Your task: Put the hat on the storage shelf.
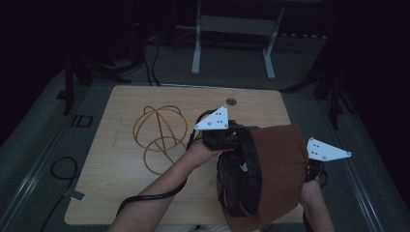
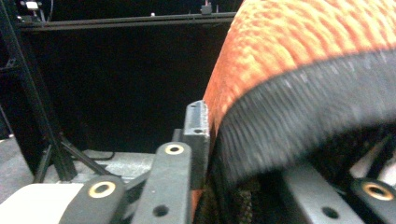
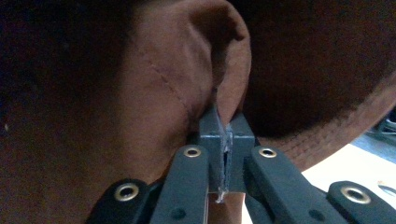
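A brown fabric hat point(image 1: 280, 164) with a black inner band point(image 1: 251, 169) is held above the table's near right part, its opening turned to the left. My left gripper point(image 1: 227, 137) grips its left rim. In the left gripper view the orange-brown cloth point(image 2: 303, 42) and black band point(image 2: 308, 116) pass between the jaws, beside the left finger point(image 2: 196, 135). My right gripper point(image 3: 224, 154) is shut on a thin fold of the brown cloth point(image 3: 163, 93). In the high view its grey plate point(image 1: 326, 150) sticks out to the right of the hat.
An orange wire frame of looped rings point(image 1: 159, 137) lies on the wooden table point(image 1: 121, 193), left of the hat. A round hole point(image 1: 231, 101) sits near the table's far edge. A cable loop point(image 1: 63, 166) lies on the floor at left, and metal stand legs point(image 1: 196, 53) rise beyond the table.
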A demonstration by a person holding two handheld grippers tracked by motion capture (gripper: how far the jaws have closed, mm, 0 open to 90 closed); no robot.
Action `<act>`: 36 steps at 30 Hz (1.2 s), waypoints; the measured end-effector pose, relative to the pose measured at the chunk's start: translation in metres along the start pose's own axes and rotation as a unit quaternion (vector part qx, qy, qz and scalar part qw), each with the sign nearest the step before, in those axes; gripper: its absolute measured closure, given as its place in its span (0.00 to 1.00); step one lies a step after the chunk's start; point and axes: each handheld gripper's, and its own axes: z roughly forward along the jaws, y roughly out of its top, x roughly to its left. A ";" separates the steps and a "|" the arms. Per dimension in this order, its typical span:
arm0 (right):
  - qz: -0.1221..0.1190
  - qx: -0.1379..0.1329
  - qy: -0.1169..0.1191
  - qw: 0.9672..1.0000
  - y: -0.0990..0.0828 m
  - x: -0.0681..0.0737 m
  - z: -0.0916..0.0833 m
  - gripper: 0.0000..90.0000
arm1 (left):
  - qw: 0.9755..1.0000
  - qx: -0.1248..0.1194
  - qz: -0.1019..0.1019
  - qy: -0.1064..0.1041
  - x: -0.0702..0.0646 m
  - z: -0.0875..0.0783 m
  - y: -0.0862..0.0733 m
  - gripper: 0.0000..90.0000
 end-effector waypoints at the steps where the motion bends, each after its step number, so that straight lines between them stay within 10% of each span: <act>1: 0.000 0.000 0.000 1.000 0.000 0.000 0.000 0.98 | 1.000 0.002 0.000 0.001 0.000 0.000 0.000 0.85; 10: 0.006 -0.001 -0.025 1.000 0.004 -0.005 -0.008 0.98 | 0.999 0.017 0.032 0.021 -0.007 -0.003 0.008 0.71; 20: -0.005 -0.011 -0.056 0.998 0.016 -0.005 -0.015 0.98 | 0.997 0.041 0.010 0.067 -0.008 -0.022 0.013 0.45; 31: -0.033 0.002 -0.148 0.988 0.034 -0.007 -0.024 0.98 | 0.993 0.062 0.016 0.097 -0.025 -0.054 0.026 0.38; 36: -0.068 0.009 -0.175 0.982 0.052 -0.004 -0.019 0.98 | 0.986 0.103 0.028 0.129 -0.046 -0.074 0.035 0.30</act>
